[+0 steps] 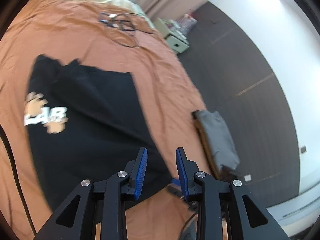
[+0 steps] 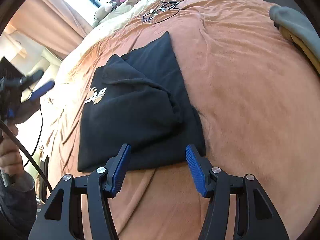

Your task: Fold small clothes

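A black T-shirt (image 1: pixel 90 110) with a white and tan paw print logo (image 1: pixel 46 116) lies partly folded on an orange bedspread (image 1: pixel 164 84). My left gripper (image 1: pixel 162 152) hovers over the shirt's right edge, jaws open, with nothing pressed between the blue pads (image 1: pixel 142 170). In the right wrist view the same shirt (image 2: pixel 140 110) shows one side folded over its middle, the logo (image 2: pixel 96 96) peeking out at the left. My right gripper (image 2: pixel 158 148) stands open just above the shirt's near hem. The left gripper (image 2: pixel 40 89) appears blurred at the far left, held by a hand (image 2: pixel 10 156).
A grey folded cloth (image 1: pixel 218 136) rests on a wooden piece at the bed's edge, and shows as the grey cloth (image 2: pixel 296 26) at upper right. Black cables (image 1: pixel 120 24) lie further up the bed. Dark floor (image 1: pixel 240 70) and a pale cabinet (image 1: pixel 177 44) lie beyond.
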The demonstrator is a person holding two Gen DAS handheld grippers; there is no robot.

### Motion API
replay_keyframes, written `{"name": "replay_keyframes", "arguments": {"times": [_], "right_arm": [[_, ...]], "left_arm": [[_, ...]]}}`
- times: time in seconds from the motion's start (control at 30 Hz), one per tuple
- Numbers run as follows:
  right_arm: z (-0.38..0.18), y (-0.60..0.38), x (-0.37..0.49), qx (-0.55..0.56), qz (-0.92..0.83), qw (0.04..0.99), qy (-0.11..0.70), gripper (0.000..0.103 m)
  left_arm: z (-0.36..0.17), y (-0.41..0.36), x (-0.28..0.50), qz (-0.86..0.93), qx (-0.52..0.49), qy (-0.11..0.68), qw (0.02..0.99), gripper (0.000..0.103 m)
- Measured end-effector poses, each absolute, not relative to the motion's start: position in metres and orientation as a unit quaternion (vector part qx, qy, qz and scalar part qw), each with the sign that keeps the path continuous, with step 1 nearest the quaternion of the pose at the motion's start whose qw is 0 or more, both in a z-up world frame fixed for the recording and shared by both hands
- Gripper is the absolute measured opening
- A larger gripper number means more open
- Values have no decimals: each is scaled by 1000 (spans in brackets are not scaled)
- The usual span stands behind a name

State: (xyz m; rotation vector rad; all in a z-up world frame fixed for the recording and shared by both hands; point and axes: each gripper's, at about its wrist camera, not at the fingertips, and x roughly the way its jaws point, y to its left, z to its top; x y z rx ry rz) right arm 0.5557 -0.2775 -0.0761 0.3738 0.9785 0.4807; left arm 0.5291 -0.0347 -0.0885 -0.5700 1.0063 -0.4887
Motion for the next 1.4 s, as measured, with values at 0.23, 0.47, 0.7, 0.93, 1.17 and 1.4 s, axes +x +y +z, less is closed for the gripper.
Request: {"name": "replay_keyframes", "arguments": {"times": [0.23,0.47,0.7,0.93,1.17,1.4], "right_arm": [[-65,-264,576,120,237,847,459,55],[-63,-238,618,50,261,846,462,51],[-76,-201,658,-4,277,832,481,39],[-79,-178,676,-14,298,822,484,14],[-79,-169,671,-47,287,819,494,1],[-51,-181,653,-42,274,827,489,1]], "left_arm": [[-120,9,509,-146,-255,491,820,31],[-169,46,495,-70,-277,525,802,30],[-207,56,486,-36,-293,551,780,30],[-220,51,482,-23,-281,572,770,30],[-224,45,477,-31,-268,585,765,30],[-220,42,473,-36,-256,593,763,30]]}}
